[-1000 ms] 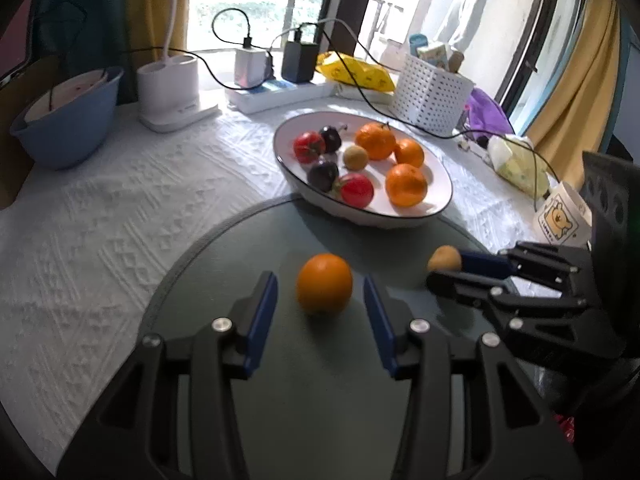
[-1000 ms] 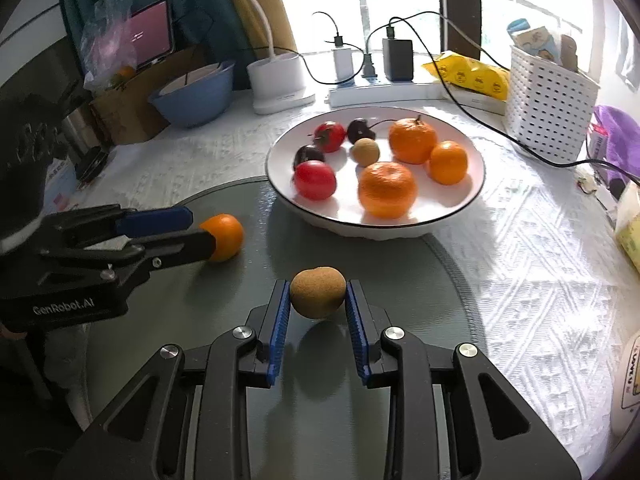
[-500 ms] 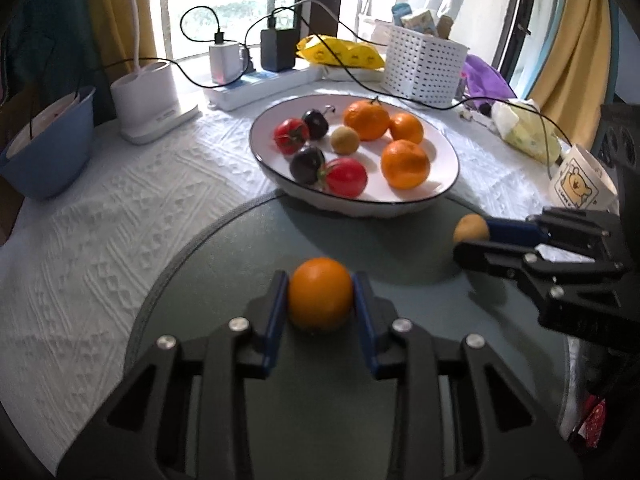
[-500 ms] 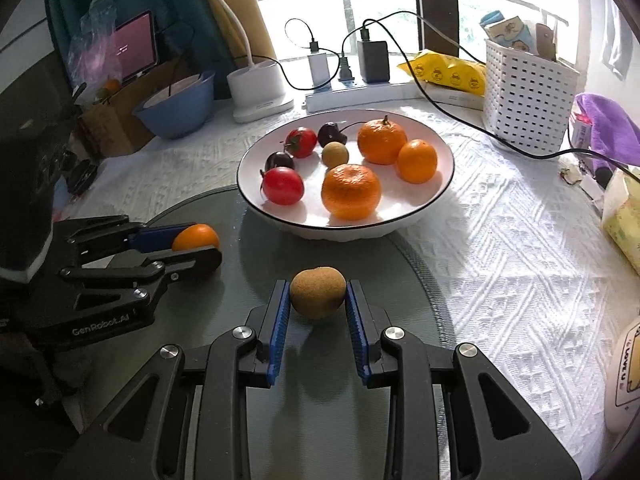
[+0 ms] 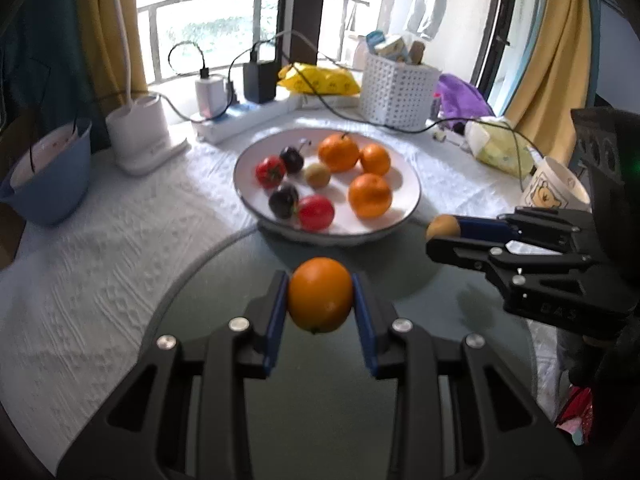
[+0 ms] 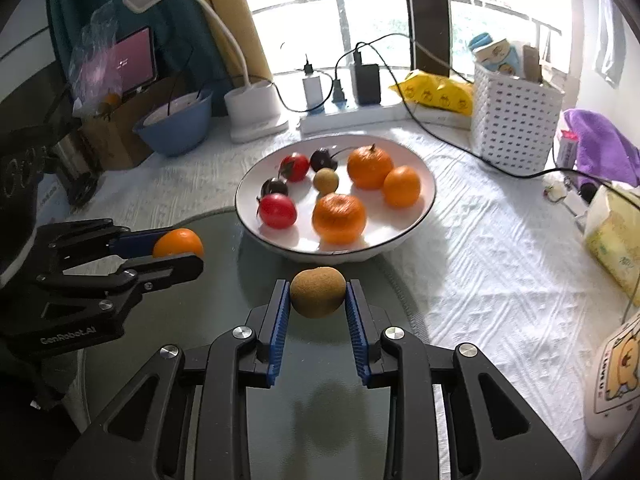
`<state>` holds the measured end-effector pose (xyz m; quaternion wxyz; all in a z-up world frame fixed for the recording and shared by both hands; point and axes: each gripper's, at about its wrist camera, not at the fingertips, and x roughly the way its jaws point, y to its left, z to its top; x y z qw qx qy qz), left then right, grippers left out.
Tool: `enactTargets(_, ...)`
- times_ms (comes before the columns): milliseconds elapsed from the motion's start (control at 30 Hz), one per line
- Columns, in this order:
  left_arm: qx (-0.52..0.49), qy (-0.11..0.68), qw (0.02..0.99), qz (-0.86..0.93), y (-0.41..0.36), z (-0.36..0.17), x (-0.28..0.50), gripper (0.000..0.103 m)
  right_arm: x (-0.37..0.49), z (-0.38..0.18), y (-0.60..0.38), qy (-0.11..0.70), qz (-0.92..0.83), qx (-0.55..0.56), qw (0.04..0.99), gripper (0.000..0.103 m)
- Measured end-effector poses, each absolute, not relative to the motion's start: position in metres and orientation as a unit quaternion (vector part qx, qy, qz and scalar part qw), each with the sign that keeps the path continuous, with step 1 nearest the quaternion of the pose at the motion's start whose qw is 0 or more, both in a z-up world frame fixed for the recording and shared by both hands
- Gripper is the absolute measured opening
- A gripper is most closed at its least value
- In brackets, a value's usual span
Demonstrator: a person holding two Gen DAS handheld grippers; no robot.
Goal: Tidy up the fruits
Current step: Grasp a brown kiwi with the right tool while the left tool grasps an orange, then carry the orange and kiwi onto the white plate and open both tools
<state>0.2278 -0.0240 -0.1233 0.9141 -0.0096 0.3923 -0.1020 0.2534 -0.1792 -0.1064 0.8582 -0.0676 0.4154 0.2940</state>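
A round table covered with a white textured cloth (image 6: 500, 248) carries a dark grey-green glass disc (image 5: 320, 408) at its near middle. At the disc's twelve o'clock edge sits a wide white ceramic bowl with a thin dark rim (image 6: 424, 204), holding three oranges, two red tomatoes, two dark cherries and a small brown kiwi. Beyond the bowl, toward the bright barred window (image 6: 360, 32), lies a white power strip (image 5: 248, 116) with a white and a black charger plugged in and black cables trailing across the cloth. At about two o'clock from the bowl stands a white perforated plastic basket (image 6: 516, 128); at ten o'clock are a white lamp base (image 6: 256, 112) and a blue plastic bowl (image 6: 176, 128). Yellow curtains (image 5: 560, 60) hang at the sides.

The left gripper (image 5: 320, 300) points steeply downward over the disc, its blue pads (image 5: 276, 312) clenched on a round orange fruit (image 5: 320, 294), which hangs clear of the glass at six o'clock from the bowl. The right gripper (image 6: 318, 296) is tilted down likewise, its ribbed blue pads (image 6: 280, 320) clamped on a brown fuzzy kiwi (image 6: 318, 291) that is raised above the disc, its shadow on the glass below. In the right wrist view the left gripper sits at nine o'clock, and in the left wrist view the right one sits at three o'clock, both near the bowl's front rim.
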Motion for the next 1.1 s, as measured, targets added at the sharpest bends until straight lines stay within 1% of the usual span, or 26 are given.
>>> enactTargets(567, 0.008, 0.372, 0.92, -0.125, -0.038, -0.103, 0.257, 0.033, 0.28, -0.092, -0.191, 0.401, 0.283, -0.064, 0.869, 0.03)
enactTargets(1100, 0.011, 0.381, 0.915, -0.131, -0.043, -0.112, 0.306, 0.033, 0.315, -0.101, -0.196, 0.408, 0.281, -0.052, 0.867, 0.03)
